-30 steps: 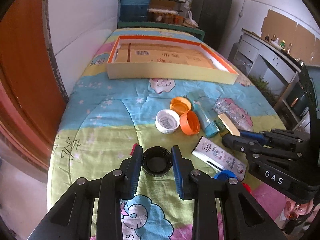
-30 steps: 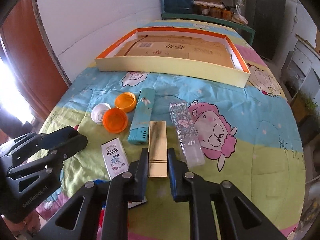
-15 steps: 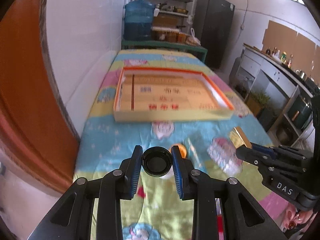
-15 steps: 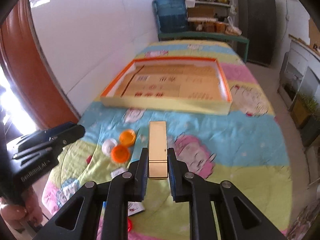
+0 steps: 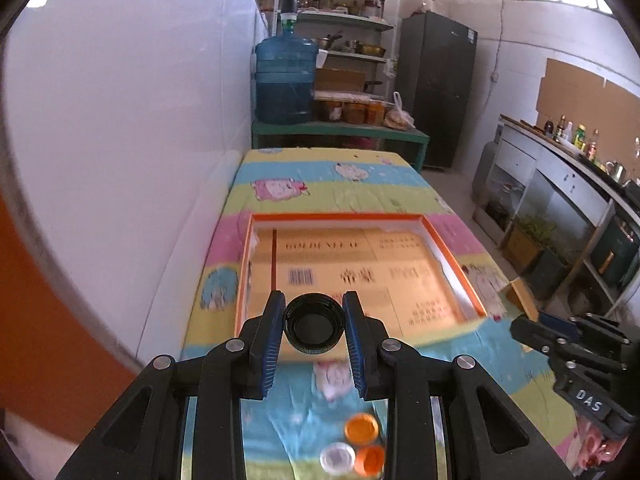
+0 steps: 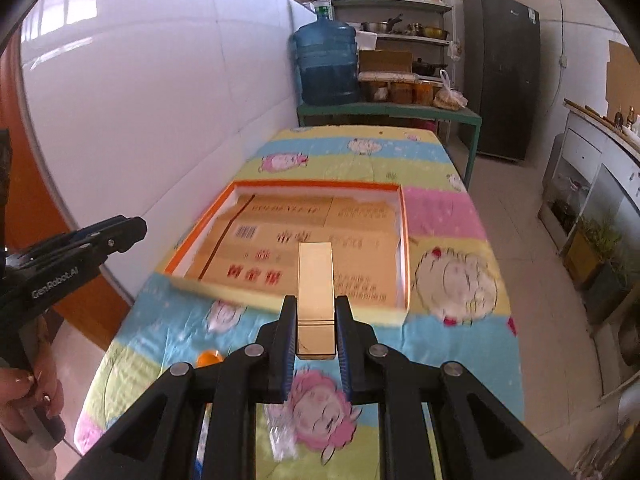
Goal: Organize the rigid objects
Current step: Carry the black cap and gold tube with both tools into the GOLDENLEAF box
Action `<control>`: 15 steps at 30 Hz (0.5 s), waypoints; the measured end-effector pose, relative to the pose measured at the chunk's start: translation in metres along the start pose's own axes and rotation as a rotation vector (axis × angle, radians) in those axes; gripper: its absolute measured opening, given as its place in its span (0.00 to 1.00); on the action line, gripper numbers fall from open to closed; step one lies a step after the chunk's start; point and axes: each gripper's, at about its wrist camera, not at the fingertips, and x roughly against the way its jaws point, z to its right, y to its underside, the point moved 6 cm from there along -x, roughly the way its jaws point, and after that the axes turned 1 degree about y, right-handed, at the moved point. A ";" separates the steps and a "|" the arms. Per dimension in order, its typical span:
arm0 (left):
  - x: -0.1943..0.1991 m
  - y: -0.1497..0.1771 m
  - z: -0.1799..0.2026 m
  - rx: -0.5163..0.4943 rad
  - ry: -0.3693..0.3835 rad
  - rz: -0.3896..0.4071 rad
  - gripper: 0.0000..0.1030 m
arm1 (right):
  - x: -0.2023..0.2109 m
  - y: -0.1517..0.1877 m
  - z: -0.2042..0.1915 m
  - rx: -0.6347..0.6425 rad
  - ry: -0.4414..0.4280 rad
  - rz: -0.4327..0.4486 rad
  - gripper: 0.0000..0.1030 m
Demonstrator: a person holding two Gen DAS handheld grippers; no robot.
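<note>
black bottle cap [image 5: 313, 323] sits clamped between the blue pads [image 5: 269, 344] of the left gripper [image 5: 314, 330], open side facing the camera, held up in the air over the near edge of the orange-rimmed tray [image 5: 454, 254]. right gripper [image 6: 316, 330] grips a gold rectangular box [image 6: 315, 295] by its near end, long axis pointing away, also lifted clear of the bedspread [image 6: 448, 208]; its far end overlaps the near right part of the tray [image 6: 404, 240] in the right wrist view. tray is lined with flattened brown cardboard [image 5: 360, 264], printed text and a barcode showing. it lies flat on the cartoon-print bedspread [image 5: 328, 178], about mid-length, closer to the left wall side. left wrist view: right gripper [image 5: 520, 326] is off to the right, with a corner of the gold box [image 5: 522, 294] showing at its tip. near the bottom of that view, two orange caps [image 5: 361, 428] and a white cap [image 5: 337, 457] lie close together on the bedspread, partly blurred. right wrist view: left gripper [image 6: 136, 229] enters from the left, one orange cap [image 6: 210, 359] visible below it. blue water jug [image 5: 285, 80] stands on a green bench [image 5: 340, 132] at the far end.
</note>
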 end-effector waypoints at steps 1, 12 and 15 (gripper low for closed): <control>-0.005 -0.004 0.000 -0.002 -0.006 -0.001 0.29 | -0.002 -0.006 0.002 0.000 -0.003 0.003 0.18; -0.077 -0.025 -0.006 -0.007 -0.047 -0.032 0.29 | -0.062 -0.041 0.016 0.003 -0.011 -0.035 0.18; -0.094 -0.025 -0.007 -0.009 -0.059 -0.046 0.29 | -0.079 -0.040 0.018 -0.006 -0.017 -0.057 0.18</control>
